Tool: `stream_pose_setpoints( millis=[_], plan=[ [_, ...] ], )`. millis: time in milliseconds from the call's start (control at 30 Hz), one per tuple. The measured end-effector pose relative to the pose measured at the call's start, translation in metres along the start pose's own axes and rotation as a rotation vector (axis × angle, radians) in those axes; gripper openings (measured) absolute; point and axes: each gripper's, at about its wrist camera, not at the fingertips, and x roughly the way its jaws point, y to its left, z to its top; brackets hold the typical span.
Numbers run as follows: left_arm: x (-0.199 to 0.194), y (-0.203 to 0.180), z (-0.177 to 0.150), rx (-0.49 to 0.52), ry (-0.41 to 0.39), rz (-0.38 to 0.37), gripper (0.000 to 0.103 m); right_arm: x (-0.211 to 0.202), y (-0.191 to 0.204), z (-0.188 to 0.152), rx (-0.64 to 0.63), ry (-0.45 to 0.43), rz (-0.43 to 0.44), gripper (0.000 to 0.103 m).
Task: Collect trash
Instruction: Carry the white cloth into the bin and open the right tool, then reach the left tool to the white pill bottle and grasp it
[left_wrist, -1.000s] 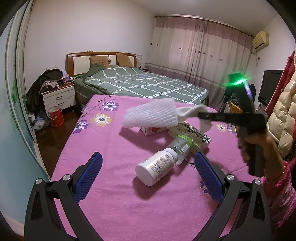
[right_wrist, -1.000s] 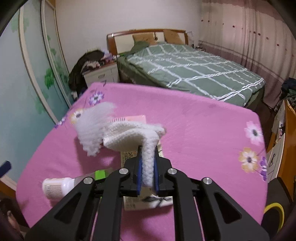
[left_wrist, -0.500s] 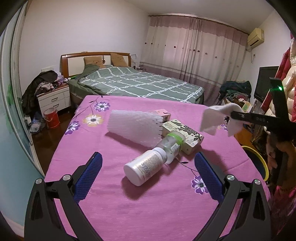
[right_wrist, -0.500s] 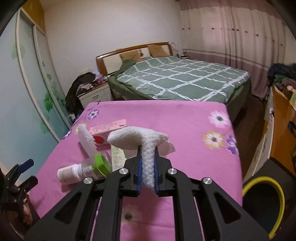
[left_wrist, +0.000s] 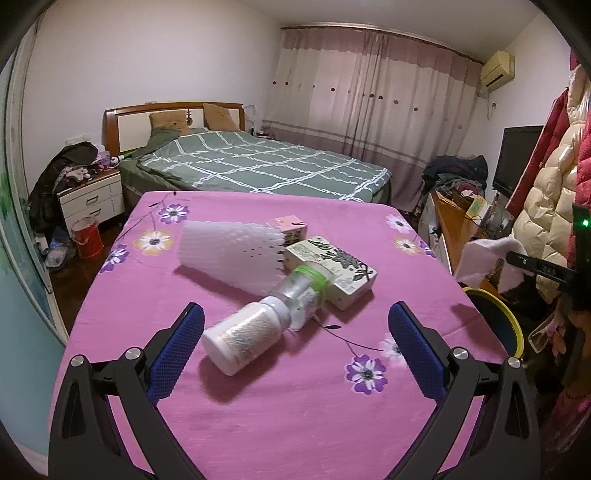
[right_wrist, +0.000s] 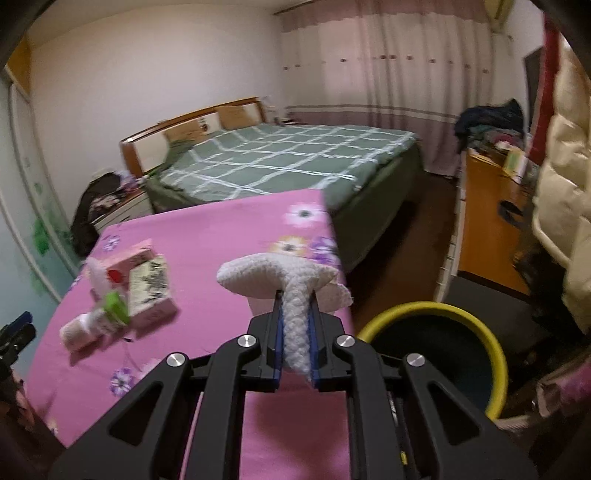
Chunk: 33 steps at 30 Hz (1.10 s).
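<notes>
White foam wrap (right_wrist: 291, 284) is pinched between the pads of my right claw (right_wrist: 295, 347), a flap splaying out above the tips; my left claw (left_wrist: 295, 350) hangs wide apart over the pink table (left_wrist: 258, 406), gripping nothing; the wrap sits past the table edge, near the yellow-rimmed bin (right_wrist: 436, 354) on the floor but, as I judge it, not yet squarely over its mouth; to do this step well I should carry it on until the whole flap hangs above the dark opening, then tip the tips down and part the pads fully, since light foam may cling to a pad or drift to the floor; a low release looks safer than a high 1; on the table 4 things remain: a 2nd foam sleeve (left_wrist: 232, 254), a white bottle (left_wrist: 243, 339) lying on its side, a green-capped bottle (left_wrist: 306, 291) touching it, and a flowered box (left_wrist: 340, 273) just behind, with a pink box (left_wrist: 291, 225) beyond; the white bottle lies between my left pads' lines, so I judge it the likely next pick.
</notes>
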Motion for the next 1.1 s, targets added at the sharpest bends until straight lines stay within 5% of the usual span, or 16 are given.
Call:
stream_pose_setpoints(
  millis=[267, 433, 767, 1100],
  plan=[
    [0.005, -0.018, 0.004, 0.034, 0.006, -0.007, 0.098, 0.003, -0.049, -0.015, 0.062, 0.024, -0.123, 0.015],
    [0.006, -0.023, 0.005, 0.047, 0.011, -0.004, 0.098, 0.004, -0.065, -0.022, 0.078, 0.012, -0.188, 0.051],
    [0.017, -0.021, 0.001, 0.045, 0.041, 0.017, 0.098, 0.006, -0.068, -0.026, 0.086, 0.026, -0.176, 0.055],
    [0.059, 0.003, -0.014, 0.000, 0.142, 0.141, 0.098, 0.016, -0.061, -0.028, 0.087, 0.043, -0.144, 0.056]
  ],
)
